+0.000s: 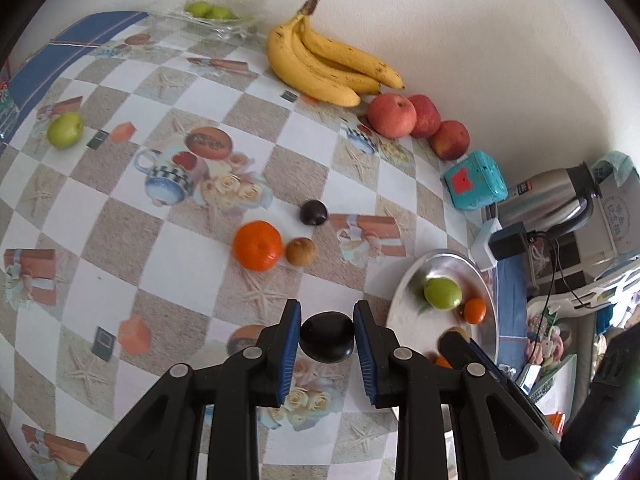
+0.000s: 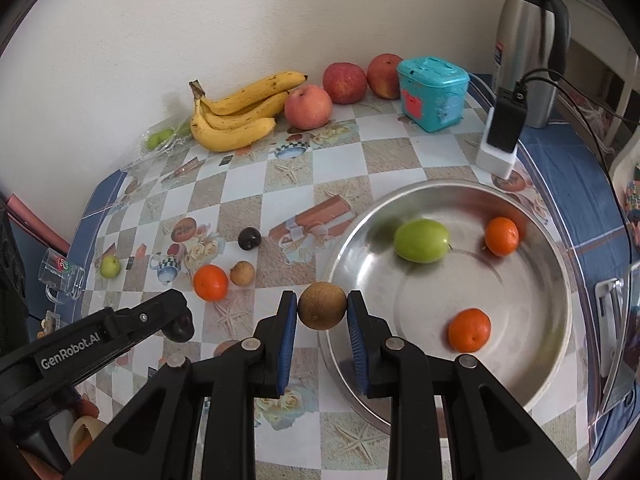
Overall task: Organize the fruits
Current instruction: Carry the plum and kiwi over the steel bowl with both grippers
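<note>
My left gripper (image 1: 327, 316) is shut on a dark plum (image 1: 327, 337) just above the tablecloth, left of the steel bowl (image 1: 404, 300). It also shows in the right wrist view (image 2: 176, 320). My right gripper (image 2: 322, 302) is shut on a brown round fruit (image 2: 322, 306) at the steel bowl's (image 2: 532, 360) left rim. The bowl holds a green fruit (image 2: 421, 240) and two oranges (image 2: 469, 330) (image 2: 501, 236). On the table lie an orange (image 1: 257, 245), a brown fruit (image 1: 300, 251), a second dark plum (image 1: 313, 212) and a green fruit (image 1: 65, 130).
Bananas (image 1: 320, 56) and three apples (image 1: 392, 115) line the wall. A glass dish (image 1: 212, 16) holds green fruits at the far corner. A teal box (image 2: 432, 94), white charger block (image 2: 498, 148) and steel thermos (image 2: 528, 40) stand behind the bowl. A glass mug (image 2: 60, 276) sits at the left edge.
</note>
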The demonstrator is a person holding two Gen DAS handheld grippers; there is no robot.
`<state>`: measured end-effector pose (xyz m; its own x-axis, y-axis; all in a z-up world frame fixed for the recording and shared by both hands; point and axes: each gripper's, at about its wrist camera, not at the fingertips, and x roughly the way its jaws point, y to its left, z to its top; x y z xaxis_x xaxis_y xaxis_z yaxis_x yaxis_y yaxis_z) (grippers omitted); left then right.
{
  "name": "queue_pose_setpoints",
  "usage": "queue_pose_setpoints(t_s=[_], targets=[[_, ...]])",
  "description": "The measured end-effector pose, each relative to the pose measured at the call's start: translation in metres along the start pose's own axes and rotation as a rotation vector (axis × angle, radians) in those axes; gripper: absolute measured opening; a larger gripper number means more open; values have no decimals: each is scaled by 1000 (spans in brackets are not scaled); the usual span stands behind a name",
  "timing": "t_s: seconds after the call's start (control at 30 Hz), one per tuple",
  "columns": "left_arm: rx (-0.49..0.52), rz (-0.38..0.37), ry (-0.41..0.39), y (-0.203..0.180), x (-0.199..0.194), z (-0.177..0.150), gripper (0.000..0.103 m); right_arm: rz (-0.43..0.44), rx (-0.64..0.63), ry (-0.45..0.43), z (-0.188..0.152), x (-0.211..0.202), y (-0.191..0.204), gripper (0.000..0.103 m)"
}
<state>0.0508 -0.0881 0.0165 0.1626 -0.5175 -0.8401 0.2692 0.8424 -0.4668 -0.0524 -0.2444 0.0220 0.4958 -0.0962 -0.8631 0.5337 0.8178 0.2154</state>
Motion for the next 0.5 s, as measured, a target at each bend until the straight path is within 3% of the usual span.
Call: queue_pose_setpoints(t_s=[0.3, 0.5], targets=[[52, 4, 33, -25, 21, -7, 29, 1, 32, 22, 0, 16, -23, 27], [113, -22, 41, -47, 31, -15, 29, -70, 88, 20, 0, 18, -57, 27]])
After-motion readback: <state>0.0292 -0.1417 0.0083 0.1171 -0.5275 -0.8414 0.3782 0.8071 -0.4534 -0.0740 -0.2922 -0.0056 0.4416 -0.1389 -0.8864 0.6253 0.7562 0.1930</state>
